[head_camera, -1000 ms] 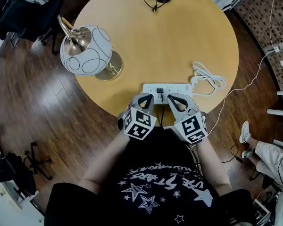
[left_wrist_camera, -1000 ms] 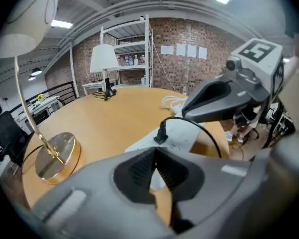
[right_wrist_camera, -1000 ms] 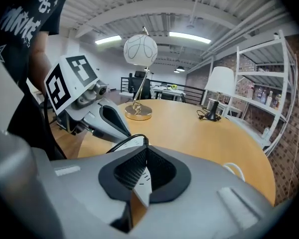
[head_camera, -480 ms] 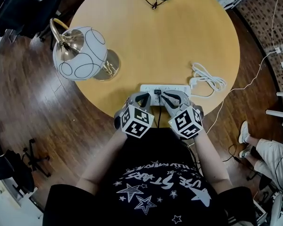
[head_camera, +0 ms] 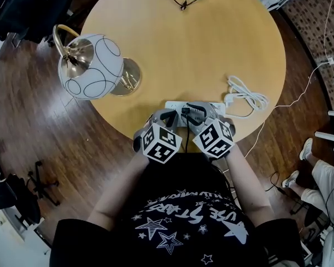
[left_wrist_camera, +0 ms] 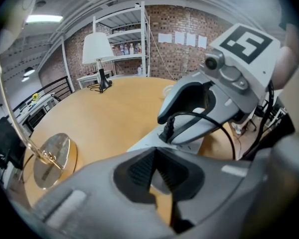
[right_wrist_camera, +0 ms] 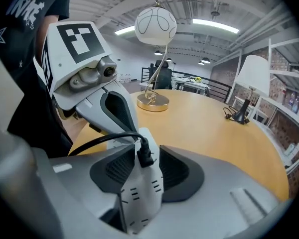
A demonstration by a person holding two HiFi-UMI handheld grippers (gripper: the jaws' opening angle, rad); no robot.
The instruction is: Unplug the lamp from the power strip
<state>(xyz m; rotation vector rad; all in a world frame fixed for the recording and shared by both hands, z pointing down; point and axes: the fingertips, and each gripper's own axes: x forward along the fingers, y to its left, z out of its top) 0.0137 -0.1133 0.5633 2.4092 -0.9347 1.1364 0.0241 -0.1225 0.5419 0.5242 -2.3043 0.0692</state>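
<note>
Right gripper (right_wrist_camera: 148, 171), newly shifted over the white power strip (right_wrist_camera: 138, 203) at lower centre, jaws opening wide astride the still-seated black plug (right_wrist_camera: 144, 156), not yet gripping; left gripper (left_wrist_camera: 154, 171) pinched closed, empty, alongside.

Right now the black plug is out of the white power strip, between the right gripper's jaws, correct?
No: the black plug is seated in the white power strip, as the right gripper view shows. It does sit between the jaws of the right gripper, which are opening.
</note>
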